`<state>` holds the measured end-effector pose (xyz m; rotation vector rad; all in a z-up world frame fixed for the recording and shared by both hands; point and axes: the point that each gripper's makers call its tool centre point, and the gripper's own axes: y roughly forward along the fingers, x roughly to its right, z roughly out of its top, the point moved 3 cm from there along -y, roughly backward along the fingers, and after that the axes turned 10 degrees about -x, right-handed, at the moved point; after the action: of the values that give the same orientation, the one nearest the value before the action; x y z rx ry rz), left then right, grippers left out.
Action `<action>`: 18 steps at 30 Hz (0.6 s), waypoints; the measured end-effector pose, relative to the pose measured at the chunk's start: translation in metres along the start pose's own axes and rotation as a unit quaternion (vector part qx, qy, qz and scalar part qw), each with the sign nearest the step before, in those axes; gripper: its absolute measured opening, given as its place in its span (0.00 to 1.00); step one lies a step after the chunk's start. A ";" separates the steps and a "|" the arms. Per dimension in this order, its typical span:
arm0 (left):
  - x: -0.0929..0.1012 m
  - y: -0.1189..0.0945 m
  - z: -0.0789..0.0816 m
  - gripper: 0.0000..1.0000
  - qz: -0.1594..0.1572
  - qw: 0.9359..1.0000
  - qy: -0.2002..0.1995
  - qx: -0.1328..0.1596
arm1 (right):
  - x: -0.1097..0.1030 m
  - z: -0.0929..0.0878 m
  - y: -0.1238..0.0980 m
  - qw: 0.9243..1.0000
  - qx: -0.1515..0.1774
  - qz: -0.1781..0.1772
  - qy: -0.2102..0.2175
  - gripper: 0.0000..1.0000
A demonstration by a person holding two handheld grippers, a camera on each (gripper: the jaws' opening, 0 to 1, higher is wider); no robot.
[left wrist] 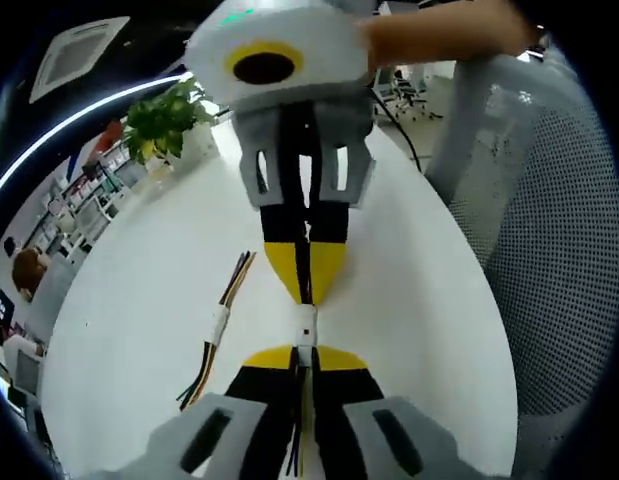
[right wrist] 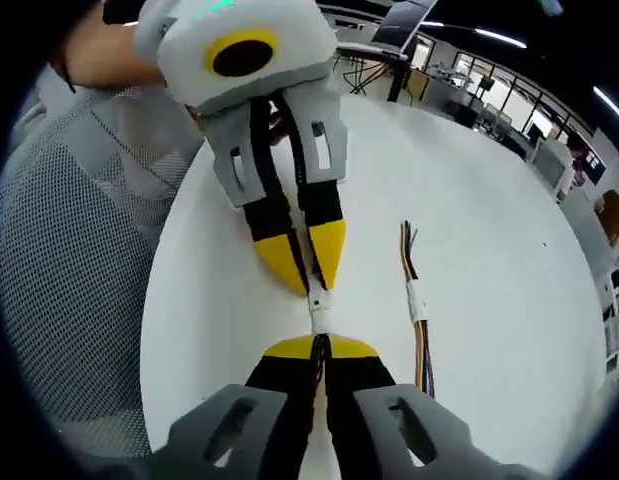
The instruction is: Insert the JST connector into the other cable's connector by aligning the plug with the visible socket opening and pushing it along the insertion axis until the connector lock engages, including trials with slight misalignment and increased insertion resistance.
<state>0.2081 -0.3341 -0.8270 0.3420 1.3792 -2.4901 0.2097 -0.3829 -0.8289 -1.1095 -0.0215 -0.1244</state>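
At the centre of the left gripper view, our left gripper and right gripper meet tip to tip above the white bench, each clamped on its half of the white JST connector. It looks light, small and brittle, its wires limp, so we judge the rigid housings the best hold. A spare cable lies left of it.

Bright, even overhead light — sharp centre, fisheye bending at edges.
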 end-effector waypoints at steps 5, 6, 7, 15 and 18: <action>-0.001 0.000 0.001 0.00 0.006 1.000 0.010 -0.004 | 0.001 -0.001 -0.001 1.000 0.004 0.005 0.025 0.00; -0.002 0.000 0.001 0.00 0.007 1.000 0.011 -0.004 | 0.000 0.000 -0.001 0.999 0.010 0.015 0.049 0.00; -0.002 0.000 0.000 0.00 0.008 1.000 0.012 -0.006 | 0.000 -0.001 -0.001 0.998 0.010 0.017 0.062 0.00; -0.006 0.001 0.001 0.00 0.016 0.999 0.031 -0.016 | 0.004 0.000 0.000 0.999 0.007 0.005 0.044 0.00; -0.006 0.001 0.001 0.00 0.018 0.999 0.038 -0.018 | 0.005 0.000 0.000 0.999 0.012 0.005 0.040 0.00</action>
<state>0.2145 -0.3347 -0.8255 0.4533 1.4312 -2.4437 0.2148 -0.3835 -0.8283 -1.0803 0.0544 -0.1600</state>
